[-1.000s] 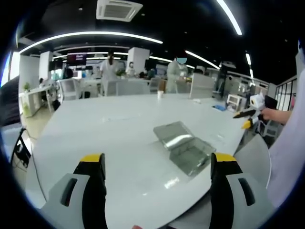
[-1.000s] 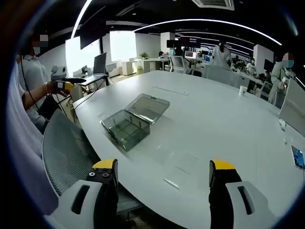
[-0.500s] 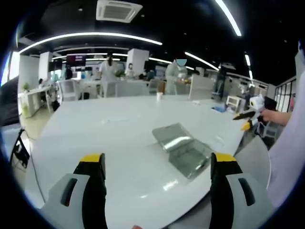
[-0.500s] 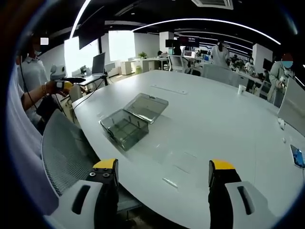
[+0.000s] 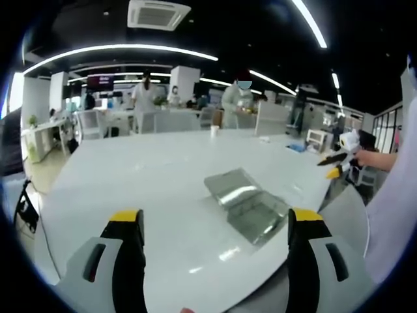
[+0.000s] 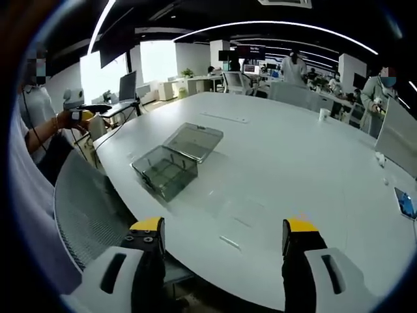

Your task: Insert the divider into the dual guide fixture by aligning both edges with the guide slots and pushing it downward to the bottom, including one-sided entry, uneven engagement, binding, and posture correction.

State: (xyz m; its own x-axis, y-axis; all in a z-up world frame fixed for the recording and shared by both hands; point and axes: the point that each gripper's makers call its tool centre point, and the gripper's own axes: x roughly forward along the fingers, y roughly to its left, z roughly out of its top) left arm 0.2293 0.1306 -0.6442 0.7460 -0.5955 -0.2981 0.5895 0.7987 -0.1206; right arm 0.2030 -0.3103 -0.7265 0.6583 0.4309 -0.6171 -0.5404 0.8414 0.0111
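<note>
Left hand-held gripper [image 5: 215, 225] jaws spread wide, holding nothing; right hand-held gripper [image 6: 221, 231] likewise wide and empty. One clear plastic box [image 5: 247, 205], rectangular, lid flipped open flat beside it, sits near the edge of one glossy white surface [image 5: 143, 176]. One mesh chair [image 6: 88, 208] at left.

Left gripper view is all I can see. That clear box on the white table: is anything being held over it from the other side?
Observer: No. In the right gripper view the right gripper hangs open and empty, short of the clear box.
Operator: What's behind my camera?
Observer: A side desk with an open laptop.
Operator: Where is my gripper, seen from there?
Observer: A hand holds the left gripper off the edge of the white table, apart from the box.
</note>
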